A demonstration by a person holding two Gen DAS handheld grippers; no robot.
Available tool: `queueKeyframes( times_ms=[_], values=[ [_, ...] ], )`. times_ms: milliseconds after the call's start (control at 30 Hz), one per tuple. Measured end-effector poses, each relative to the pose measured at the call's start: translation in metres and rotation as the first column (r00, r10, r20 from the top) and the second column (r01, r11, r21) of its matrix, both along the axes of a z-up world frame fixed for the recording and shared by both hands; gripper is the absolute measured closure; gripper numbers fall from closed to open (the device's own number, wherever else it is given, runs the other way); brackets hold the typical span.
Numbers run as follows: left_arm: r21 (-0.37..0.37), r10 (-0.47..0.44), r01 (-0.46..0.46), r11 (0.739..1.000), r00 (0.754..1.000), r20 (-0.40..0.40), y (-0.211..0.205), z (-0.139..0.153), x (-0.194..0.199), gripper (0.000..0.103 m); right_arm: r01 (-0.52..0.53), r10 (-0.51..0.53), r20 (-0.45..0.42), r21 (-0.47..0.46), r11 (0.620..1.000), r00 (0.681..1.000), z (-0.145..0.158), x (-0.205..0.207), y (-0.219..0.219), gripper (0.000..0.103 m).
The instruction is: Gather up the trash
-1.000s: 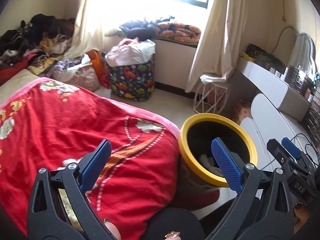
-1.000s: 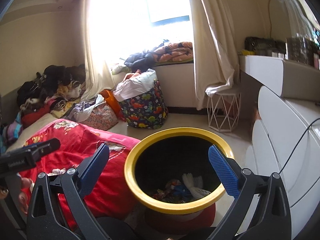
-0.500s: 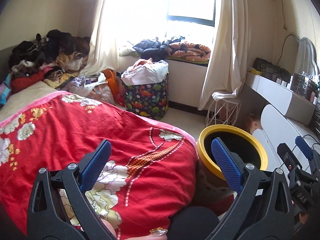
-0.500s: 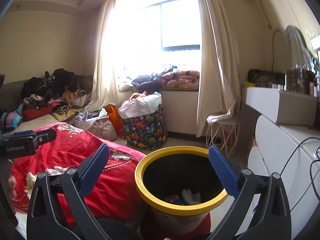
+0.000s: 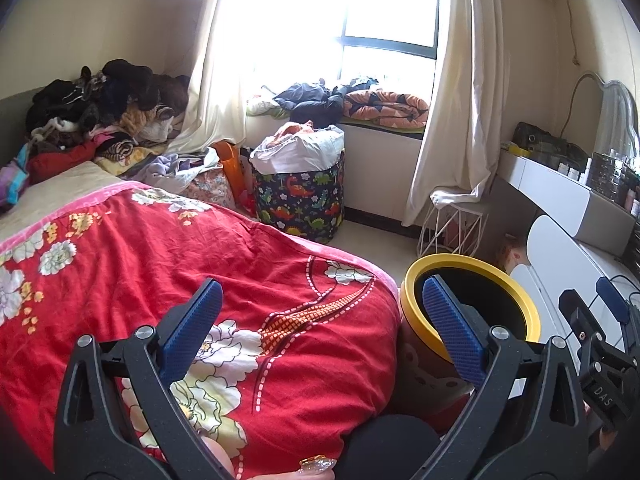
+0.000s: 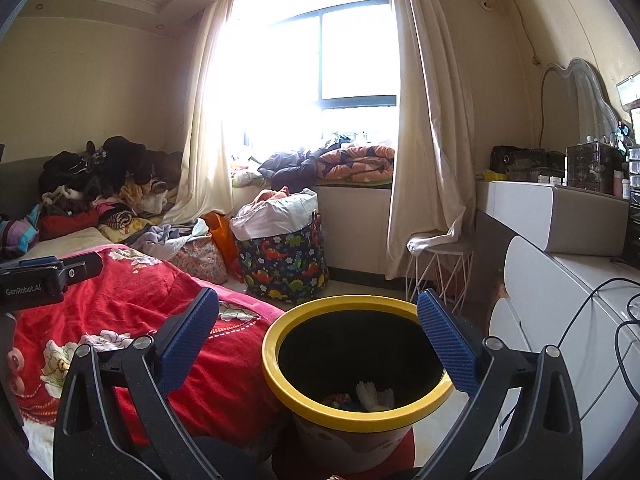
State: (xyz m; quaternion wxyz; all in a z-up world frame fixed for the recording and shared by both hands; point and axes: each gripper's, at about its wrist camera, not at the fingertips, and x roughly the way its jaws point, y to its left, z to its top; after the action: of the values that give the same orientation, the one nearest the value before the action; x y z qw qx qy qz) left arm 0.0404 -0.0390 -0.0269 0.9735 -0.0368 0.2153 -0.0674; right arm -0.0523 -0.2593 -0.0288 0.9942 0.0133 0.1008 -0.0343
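Both grippers are spread wide and carry nothing. The right gripper hangs just above and behind the yellow-rimmed bin, whose mouth lies between its fingers; a white scrap of trash lies at the bottom beside some darker bits. The left gripper points over the red quilt, the bin ahead to its right, probably scanning for more litter; none shows on the quilt from here
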Motion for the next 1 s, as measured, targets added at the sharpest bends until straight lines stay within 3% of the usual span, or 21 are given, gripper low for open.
queueKeyframes(
  times_ms=[1000],
  values=[
    [0.003, 0.006, -0.006, 1.000, 1.000, 0.002, -0.0028, 0.0011, -0.0014, 0.011, 0.019, -0.019, -0.001, 0.006, 1.000, 1.000, -0.0047, -0.0009, 0.0015, 0.006]
  ],
)
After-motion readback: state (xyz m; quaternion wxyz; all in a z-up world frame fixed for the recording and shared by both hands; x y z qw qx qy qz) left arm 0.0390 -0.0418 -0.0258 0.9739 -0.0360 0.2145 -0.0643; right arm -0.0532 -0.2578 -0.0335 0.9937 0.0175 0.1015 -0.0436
